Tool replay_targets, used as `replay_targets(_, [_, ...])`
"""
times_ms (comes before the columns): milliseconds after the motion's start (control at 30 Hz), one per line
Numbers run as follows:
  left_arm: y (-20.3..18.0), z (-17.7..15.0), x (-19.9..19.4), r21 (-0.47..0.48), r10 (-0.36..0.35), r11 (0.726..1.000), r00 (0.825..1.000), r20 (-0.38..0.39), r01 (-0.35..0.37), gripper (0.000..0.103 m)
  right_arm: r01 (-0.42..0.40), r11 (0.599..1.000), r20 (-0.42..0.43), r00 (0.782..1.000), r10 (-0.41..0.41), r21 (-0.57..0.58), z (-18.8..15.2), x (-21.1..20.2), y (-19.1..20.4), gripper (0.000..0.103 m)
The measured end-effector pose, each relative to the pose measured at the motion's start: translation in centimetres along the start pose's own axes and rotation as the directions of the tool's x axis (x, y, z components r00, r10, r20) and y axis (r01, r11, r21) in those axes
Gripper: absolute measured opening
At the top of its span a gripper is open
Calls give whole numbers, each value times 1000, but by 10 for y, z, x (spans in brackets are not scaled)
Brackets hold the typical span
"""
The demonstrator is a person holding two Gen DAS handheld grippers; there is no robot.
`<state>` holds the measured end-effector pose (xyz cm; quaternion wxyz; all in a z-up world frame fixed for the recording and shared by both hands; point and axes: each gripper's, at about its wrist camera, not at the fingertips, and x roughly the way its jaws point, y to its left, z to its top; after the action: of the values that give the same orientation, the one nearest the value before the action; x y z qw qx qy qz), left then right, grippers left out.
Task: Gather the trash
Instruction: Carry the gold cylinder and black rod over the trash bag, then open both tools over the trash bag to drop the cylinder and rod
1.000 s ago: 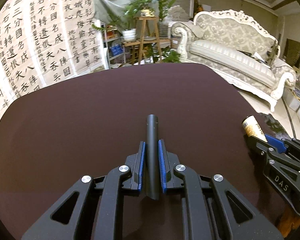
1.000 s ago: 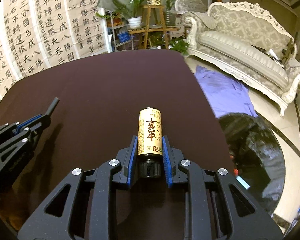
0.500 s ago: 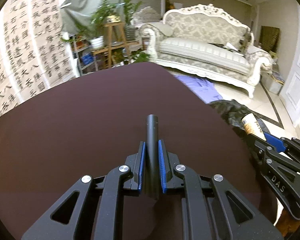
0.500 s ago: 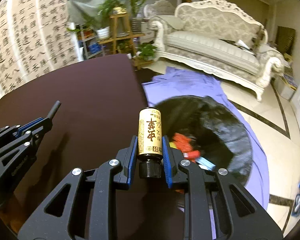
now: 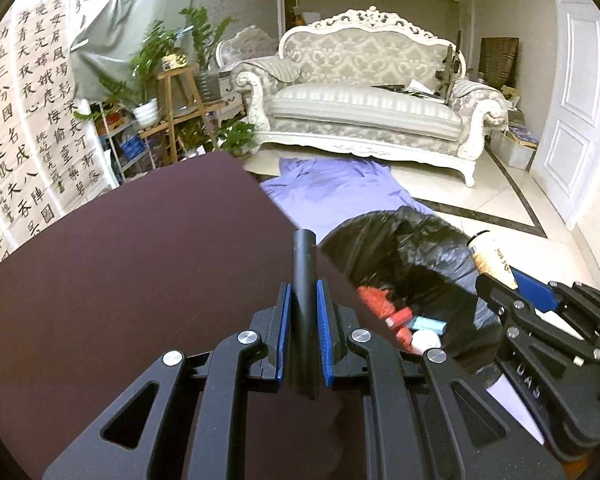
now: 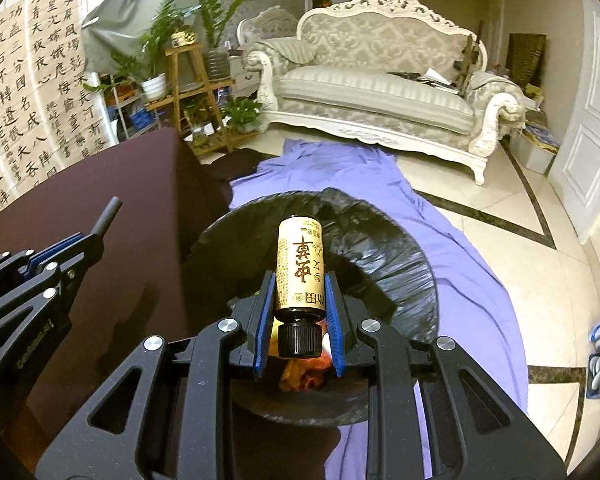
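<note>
My left gripper (image 5: 303,300) is shut on a black tube (image 5: 303,264), held over the right edge of the dark brown table (image 5: 120,280); the tube also shows in the right wrist view (image 6: 108,214). My right gripper (image 6: 299,300) is shut on a small gold-labelled bottle (image 6: 299,268) with a black cap, held above the open black trash bag (image 6: 400,276). The bag (image 5: 420,248) sits on the floor beside the table and holds red, orange and white trash (image 5: 396,316). The bottle also shows in the left wrist view (image 5: 492,258).
A purple cloth (image 6: 460,248) lies on the tiled floor under the bag. A white ornate sofa (image 5: 372,108) stands at the back. A wooden plant stand (image 5: 176,108) and calligraphy sheets (image 5: 20,120) are at the left. A white door (image 5: 576,120) is at the right.
Both grippers have swung right, off the table toward the trash bag. The bottle now hangs over the bag's opening, and the tube reaches the table's right edge. Both grips are unchanged.
</note>
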<state>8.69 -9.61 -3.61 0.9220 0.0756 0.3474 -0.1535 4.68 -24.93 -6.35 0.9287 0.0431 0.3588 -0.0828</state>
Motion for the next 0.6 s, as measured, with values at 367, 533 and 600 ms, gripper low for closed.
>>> replay_targets(367, [-34,20,27,35,-10,999,1000,8,10,14,15,999,18,1000,-16,42,12,16,-24,23])
replay_targets(533, [-41,24,38,42,-3,999,1000,-5,3,14,14,998,20,1000,-15,63,17,23,-31,23])
replay_targets(600, [-42,25,42,39,1,999,1000,-11,-1,14,12,997,20,1000,-14,70,18,26,-32,23])
